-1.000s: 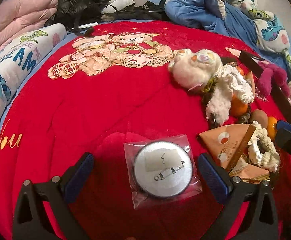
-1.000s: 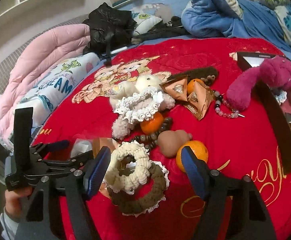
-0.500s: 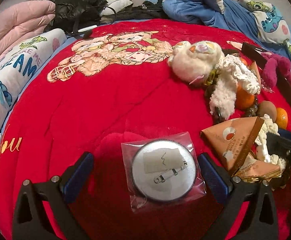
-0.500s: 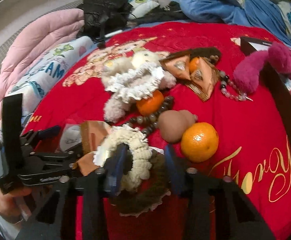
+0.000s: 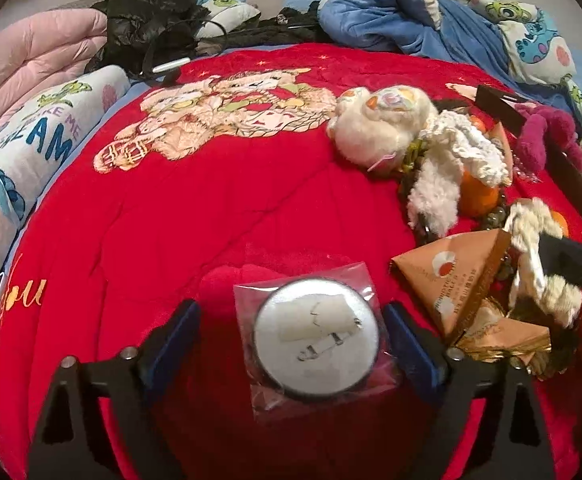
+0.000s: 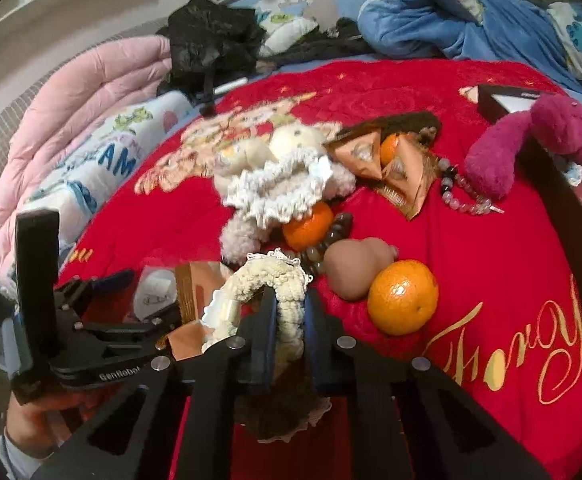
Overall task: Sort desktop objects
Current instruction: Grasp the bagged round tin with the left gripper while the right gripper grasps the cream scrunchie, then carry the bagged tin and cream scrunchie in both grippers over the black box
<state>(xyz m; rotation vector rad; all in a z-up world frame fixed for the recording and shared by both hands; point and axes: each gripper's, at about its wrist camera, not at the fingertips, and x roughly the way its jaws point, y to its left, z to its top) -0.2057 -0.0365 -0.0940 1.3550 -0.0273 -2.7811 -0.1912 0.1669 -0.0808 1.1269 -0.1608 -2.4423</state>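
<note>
Red blanket (image 5: 219, 216) carries everything. On it, a bagged silver pin badge (image 5: 315, 336) lies between the blue pads of the left gripper (image 5: 291, 340), whose jaws are closing but not yet touching it. Just right of the badge, beside an orange triangular packet (image 5: 451, 276), the right gripper (image 6: 287, 320) is clamped tight on a cream crocheted scrunchie (image 6: 275, 284).
</note>
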